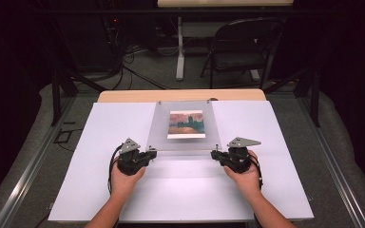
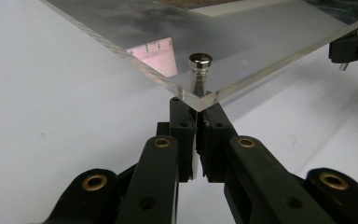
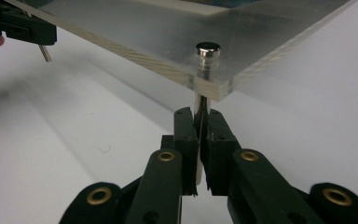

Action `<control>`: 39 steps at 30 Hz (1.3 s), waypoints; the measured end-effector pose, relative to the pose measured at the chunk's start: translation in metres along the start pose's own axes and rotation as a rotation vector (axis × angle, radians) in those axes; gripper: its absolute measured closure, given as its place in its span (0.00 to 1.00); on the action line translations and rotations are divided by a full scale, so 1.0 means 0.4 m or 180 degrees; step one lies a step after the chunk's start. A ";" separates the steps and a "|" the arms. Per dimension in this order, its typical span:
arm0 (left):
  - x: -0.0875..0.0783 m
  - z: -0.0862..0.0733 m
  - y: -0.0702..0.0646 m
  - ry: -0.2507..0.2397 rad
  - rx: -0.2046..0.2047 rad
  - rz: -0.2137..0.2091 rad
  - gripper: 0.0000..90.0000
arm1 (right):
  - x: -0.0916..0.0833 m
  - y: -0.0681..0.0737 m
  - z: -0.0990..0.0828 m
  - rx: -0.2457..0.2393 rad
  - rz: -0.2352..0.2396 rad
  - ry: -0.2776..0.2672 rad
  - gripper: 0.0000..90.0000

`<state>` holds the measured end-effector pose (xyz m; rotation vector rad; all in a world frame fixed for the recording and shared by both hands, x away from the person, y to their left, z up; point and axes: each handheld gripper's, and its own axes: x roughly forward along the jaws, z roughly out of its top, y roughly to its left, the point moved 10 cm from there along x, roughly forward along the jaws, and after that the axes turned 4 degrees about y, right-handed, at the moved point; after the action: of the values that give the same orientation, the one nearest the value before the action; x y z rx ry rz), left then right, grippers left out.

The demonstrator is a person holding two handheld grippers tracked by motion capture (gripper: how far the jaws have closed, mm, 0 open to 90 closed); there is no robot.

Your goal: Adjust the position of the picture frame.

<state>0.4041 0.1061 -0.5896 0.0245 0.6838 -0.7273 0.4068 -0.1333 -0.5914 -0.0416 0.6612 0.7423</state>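
A clear acrylic plate (image 1: 183,141) lies over a small landscape picture (image 1: 187,124) on the white board. Its near edge is raised off the board. A metal pin runs through each near corner. My left gripper (image 1: 152,153) holds the near left corner from below. In the left gripper view its jaws (image 2: 197,109) are shut on the pin (image 2: 200,60) under the plate's corner (image 2: 205,95). My right gripper (image 1: 214,154) is at the near right corner. Its jaws (image 3: 199,116) are shut on the shaft of that pin (image 3: 208,50).
The white board (image 1: 100,190) covers a wooden table (image 1: 123,96). Two more pins sit at the plate's far edge (image 1: 209,100). Behind the table are a folding chair (image 1: 240,45), a table leg (image 1: 180,47) and floor cables (image 1: 133,66). Dark frame legs stand at both sides.
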 end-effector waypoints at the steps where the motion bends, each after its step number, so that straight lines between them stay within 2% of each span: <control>1: 0.003 -0.002 0.000 0.0016 -0.0003 0.0003 0.95 | 0.001 -0.002 -0.001 -0.0006 -0.0010 0.0002 0.95; 16: 0.024 -0.028 -0.005 0.0148 0.0031 0.0004 0.95 | 0.019 -0.020 -0.030 -0.0028 -0.0077 0.0141 0.95; 33: 0.026 -0.047 0.003 0.0222 0.0049 0.0011 0.95 | 0.038 -0.015 -0.040 -0.0044 -0.0062 0.0190 0.95; 39: 0.033 -0.058 0.003 0.0267 0.0033 0.0009 0.95 | 0.041 -0.016 -0.051 -0.0035 -0.0054 0.0262 0.95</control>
<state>0.3991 0.1049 -0.6157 0.0659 0.7598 -0.7302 0.4087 -0.1332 -0.6181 -0.0879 0.7344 0.7309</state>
